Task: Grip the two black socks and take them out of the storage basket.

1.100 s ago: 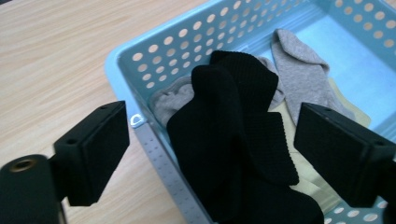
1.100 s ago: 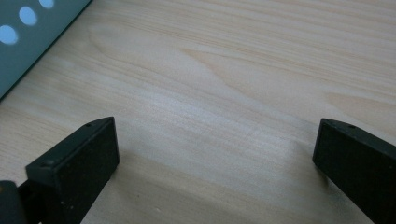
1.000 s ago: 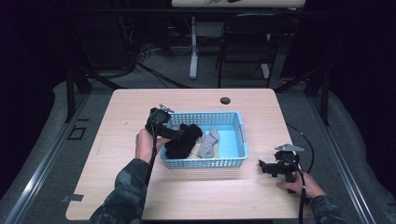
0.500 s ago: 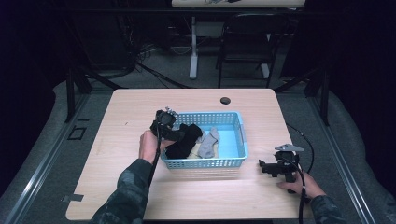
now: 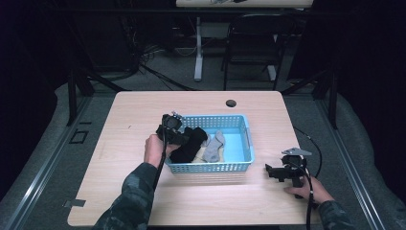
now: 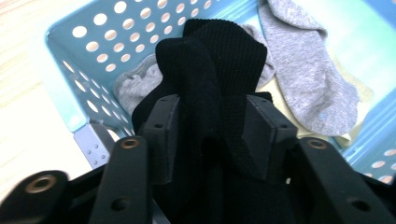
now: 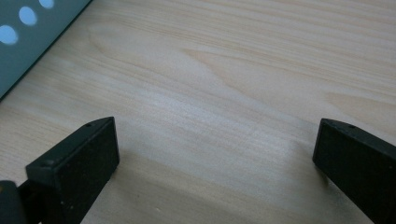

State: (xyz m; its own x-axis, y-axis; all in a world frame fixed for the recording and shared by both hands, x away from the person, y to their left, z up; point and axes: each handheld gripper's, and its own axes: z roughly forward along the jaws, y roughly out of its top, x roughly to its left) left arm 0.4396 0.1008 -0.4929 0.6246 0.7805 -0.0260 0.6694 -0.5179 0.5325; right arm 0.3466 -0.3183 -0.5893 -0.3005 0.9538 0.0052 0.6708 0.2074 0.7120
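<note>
Black sock (image 6: 210, 79) bunched in left claw (image 6: 212, 133), jaws just closing, apparently gripping; grey sock (image 6: 303, 79) beyond could snag. Right claw (image 7: 212, 158) released.

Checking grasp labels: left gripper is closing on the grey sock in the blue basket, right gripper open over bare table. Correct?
Not quite. The left gripper has just been closing on the black sock, not the grey sock, which lies beside it in the blue basket; the left gripper view shows it. The rest holds: the right gripper is open over bare table.
</note>
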